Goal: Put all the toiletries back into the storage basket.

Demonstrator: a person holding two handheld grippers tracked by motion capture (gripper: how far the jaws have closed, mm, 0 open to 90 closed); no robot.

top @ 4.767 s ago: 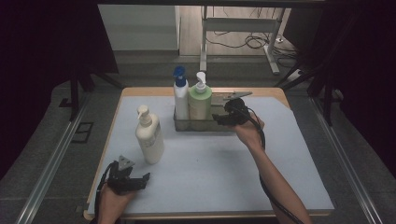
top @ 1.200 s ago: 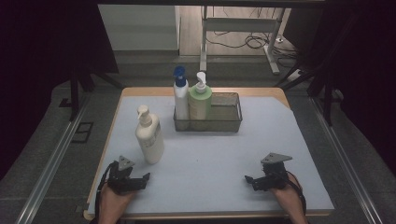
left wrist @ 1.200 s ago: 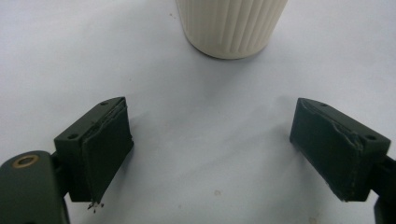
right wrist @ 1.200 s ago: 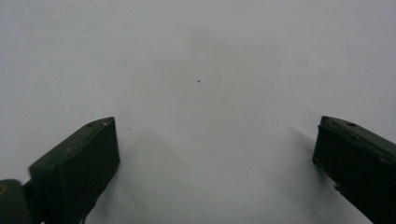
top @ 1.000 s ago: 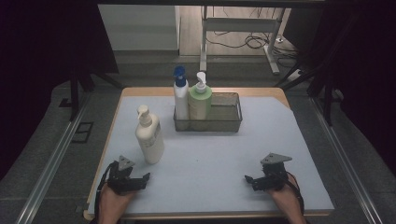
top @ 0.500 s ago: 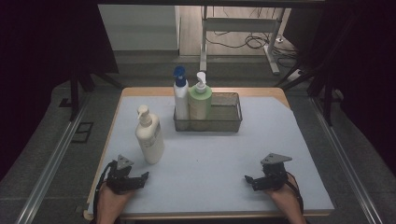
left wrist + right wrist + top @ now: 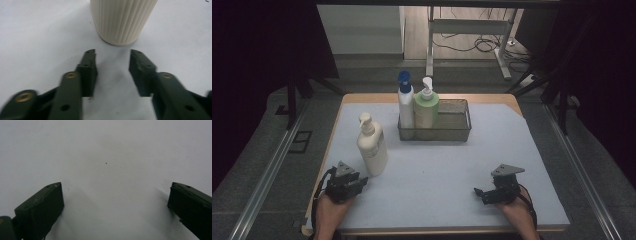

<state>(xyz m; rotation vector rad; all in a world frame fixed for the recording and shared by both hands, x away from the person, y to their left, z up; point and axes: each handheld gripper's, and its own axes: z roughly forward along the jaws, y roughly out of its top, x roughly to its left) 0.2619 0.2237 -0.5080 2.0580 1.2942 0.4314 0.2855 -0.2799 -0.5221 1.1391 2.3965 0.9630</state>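
- Two grippers rest at the near edge of the table (image 7: pixel 532 150), one in each of the person's hands, well apart from each other.
- The left gripper (image 7: pixel 361 181) has just been closing its jaws; in the left gripper view (image 7: pixel 112 56) they stand partly apart with nothing between them, only bare white surface.
- The right gripper (image 7: pixel 478 192) stands wide open on the pale mat; in the right gripper view (image 7: pixel 115 192) its jaws sit at the two edges of the picture, holding nothing.
- The cream pump bottle (image 7: pixel 372 147) stands upright just beyond the left gripper, near but not touching its tips; the left gripper view shows its ribbed base (image 7: pixel 122 20), the upper part cut off by the top edge.
- Farther back, the dark wire basket (image 7: pixel 452 134) sits near the table's far middle.
- Inside it, at its left end, stand a white bottle with a blue pump (image 7: pixel 405 102) and a green bottle with a white pump (image 7: pixel 426 107), side by side and upright; whether they touch is hard to tell.
- The basket's right part looks empty, though the mesh blurs its floor.
- Beyond the table, the room falls dark; cables (image 7: pixel 472 45) lie on the floor by a white frame (image 7: pixel 462 25).
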